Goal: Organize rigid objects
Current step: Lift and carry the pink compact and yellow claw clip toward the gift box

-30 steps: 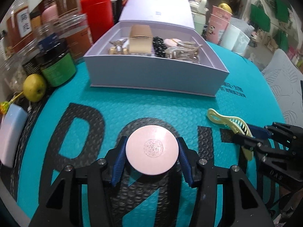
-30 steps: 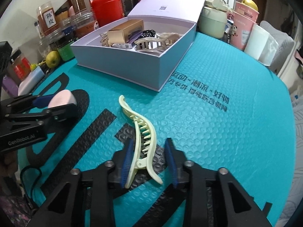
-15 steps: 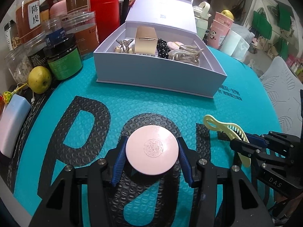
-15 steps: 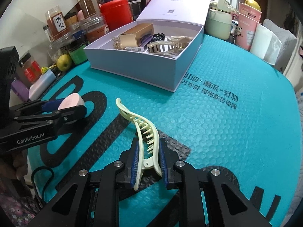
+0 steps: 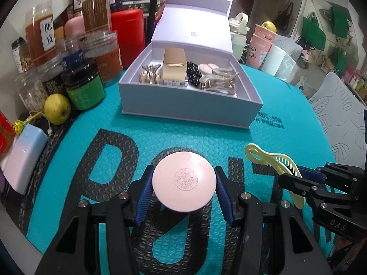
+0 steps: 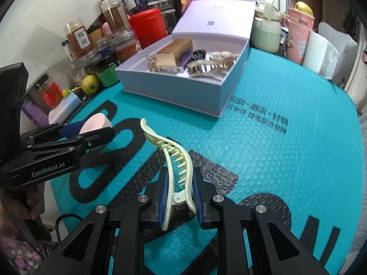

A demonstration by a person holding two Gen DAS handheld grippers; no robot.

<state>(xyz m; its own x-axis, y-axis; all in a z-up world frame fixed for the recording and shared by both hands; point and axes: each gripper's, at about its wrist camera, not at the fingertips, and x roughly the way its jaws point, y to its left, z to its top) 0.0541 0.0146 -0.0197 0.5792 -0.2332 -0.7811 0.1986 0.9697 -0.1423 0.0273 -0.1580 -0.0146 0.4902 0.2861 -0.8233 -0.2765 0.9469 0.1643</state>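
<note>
2 things are in my grip at once, 1 per hand. My left tool (image 5: 184,191) is clenched on a round pink compact (image 5: 184,181), its blue pads (image 5: 144,192) pressing the rim from either side so the flat lid faces up and stays level. My right tool (image 6: 179,197) is clenched on a pale yellow hair clip (image 6: 173,160), gripped near its hinge so the long toothed end sticks out ahead of the pads, clear of the teal mat (image 6: 275,160) on the desk. I judge both are bound for the open lilac box (image 5: 190,105), which sits ahead of both tools and already holds a gold carton (image 5: 174,66), a black clip and several pale clips; holding each piece by its narrow sides should leave it free to drop in from above.

Compared with 1 second ago, the right tool has gone from standing wide around the clip to pinching it, while the left was already tight on the compact. Both views now look down on the mat from higher up, and the box shows more of its inside, so both hands have lifted their loads off the desk.
</note>
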